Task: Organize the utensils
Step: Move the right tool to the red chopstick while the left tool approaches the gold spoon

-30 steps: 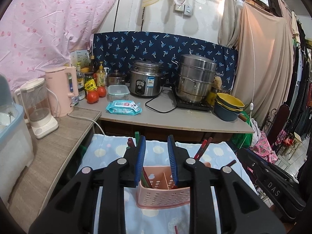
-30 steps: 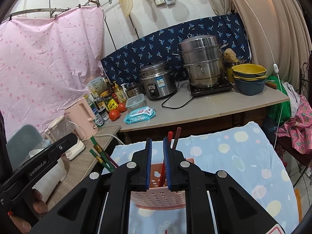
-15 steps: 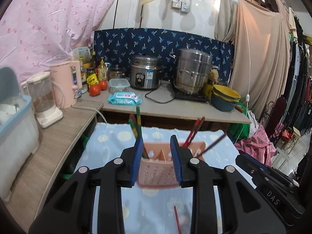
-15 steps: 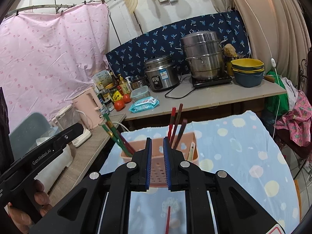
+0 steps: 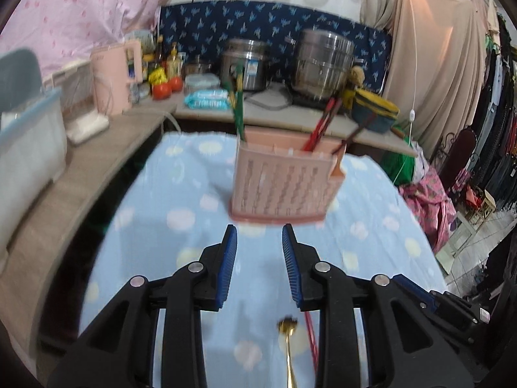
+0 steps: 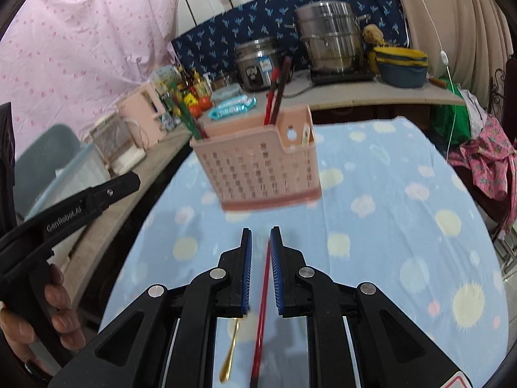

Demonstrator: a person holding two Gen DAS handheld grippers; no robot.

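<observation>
L gripper: tilted down over cloth, jaws part open w/ nothing between; just been opening
R gripper: tilted down too, jaws narrow, not gripping; red chopstick lies on cloth in line w/ the gap
Hand: wraps L gripper's handle, R view's left edge
Caddy: upright on cloth ahead of both, chopsticks in it
Spoon: gold, on cloth beside red chopstick
Vs 1 s ago: both grippers lower, pitched down; caddy now past the tips, not behind them
</observation>
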